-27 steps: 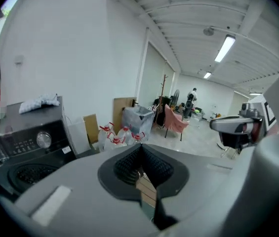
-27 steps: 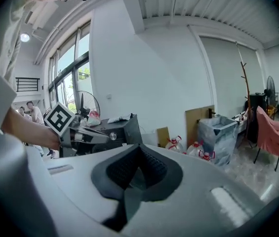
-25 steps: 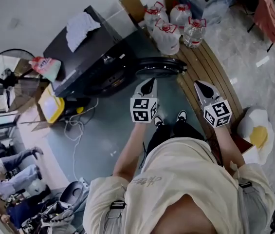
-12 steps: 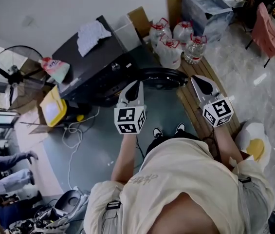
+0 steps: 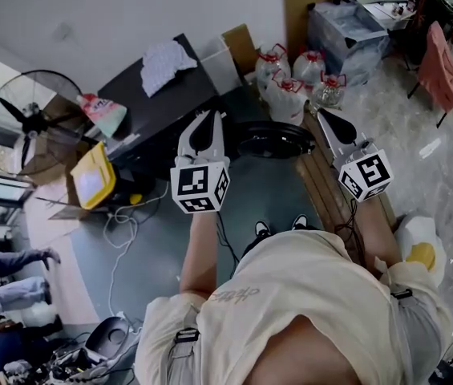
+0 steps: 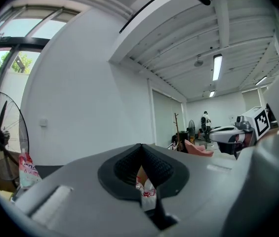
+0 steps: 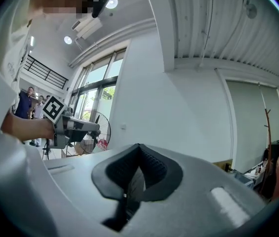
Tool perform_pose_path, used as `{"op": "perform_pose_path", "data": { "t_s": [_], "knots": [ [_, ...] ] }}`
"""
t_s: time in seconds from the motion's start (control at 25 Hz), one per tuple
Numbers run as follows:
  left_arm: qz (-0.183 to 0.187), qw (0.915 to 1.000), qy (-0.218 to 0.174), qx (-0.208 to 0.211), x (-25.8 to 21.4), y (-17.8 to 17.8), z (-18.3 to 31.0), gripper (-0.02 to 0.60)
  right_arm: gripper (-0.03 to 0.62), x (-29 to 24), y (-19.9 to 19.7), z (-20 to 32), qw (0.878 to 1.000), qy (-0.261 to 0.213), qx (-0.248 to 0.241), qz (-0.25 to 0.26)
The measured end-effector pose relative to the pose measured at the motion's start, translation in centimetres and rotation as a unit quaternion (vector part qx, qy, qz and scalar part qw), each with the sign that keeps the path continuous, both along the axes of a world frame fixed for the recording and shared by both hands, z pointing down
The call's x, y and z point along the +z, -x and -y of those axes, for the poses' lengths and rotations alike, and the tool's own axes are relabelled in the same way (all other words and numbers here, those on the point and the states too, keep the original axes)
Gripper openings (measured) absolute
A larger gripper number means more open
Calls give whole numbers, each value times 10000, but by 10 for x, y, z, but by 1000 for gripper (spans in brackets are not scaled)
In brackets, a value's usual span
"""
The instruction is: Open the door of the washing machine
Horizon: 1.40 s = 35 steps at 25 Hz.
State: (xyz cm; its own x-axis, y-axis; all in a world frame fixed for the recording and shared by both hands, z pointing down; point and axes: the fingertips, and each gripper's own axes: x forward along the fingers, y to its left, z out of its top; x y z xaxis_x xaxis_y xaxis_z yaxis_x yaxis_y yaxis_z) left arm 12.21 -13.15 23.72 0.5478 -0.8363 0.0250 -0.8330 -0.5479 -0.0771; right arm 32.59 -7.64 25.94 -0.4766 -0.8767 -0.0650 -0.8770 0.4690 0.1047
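Washing machine (image 5: 150, 115): dark box by the white wall, below and ahead of both grippers
Door (image 5: 274, 139): round, dark, swung out from the machine's front, probably open already; long axis runs away from the machine
Left gripper (image 5: 202, 117): jaws closed, empty, nearer the machine
Right gripper (image 5: 321, 115): jaws closed, empty, farther from the machine
Room: grey-green floor (image 5: 170, 231), water bottles (image 5: 290, 83) right of the machine

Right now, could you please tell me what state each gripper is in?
Left gripper: closed, holding nothing.
Right gripper: closed, holding nothing.
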Motion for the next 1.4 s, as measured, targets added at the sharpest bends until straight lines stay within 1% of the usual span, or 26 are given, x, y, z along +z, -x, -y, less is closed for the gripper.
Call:
{"op": "perform_pose_path", "data": {
  "t_s": [0.16, 0.36, 0.56, 0.76, 1.08, 1.2, 1.4],
  "knots": [
    [41, 9998, -151, -106, -12, 13, 7, 15, 0, -24, 7, 7, 9996, -257, -20, -76],
    [19, 9995, -124, -282, -8, 27, 9, 15, 0, -41, 9, 11, 9990, -406, 9, -168],
    [50, 9994, 20, -350, 4, 35, 7, 15, 0, -36, 15, 11, 9995, -293, 0, -152],
    [63, 9994, 128, -314, 14, 37, 8, 15, 0, -29, 22, 13, 9996, -208, -18, -166],
    [-38, 9997, 71, -216, 6, 34, 9, 17, 0, -28, 26, 16, 9998, -104, -59, -147],
    [-40, 9998, 109, -167, 10, 34, 8, 17, 0, -21, 28, 17, 9998, -72, -58, -158],
    [-53, 9997, 178, -167, 19, 43, 8, 17, 0, -6, 31, 16, 9999, 49, 19, -125]
  ]
}}
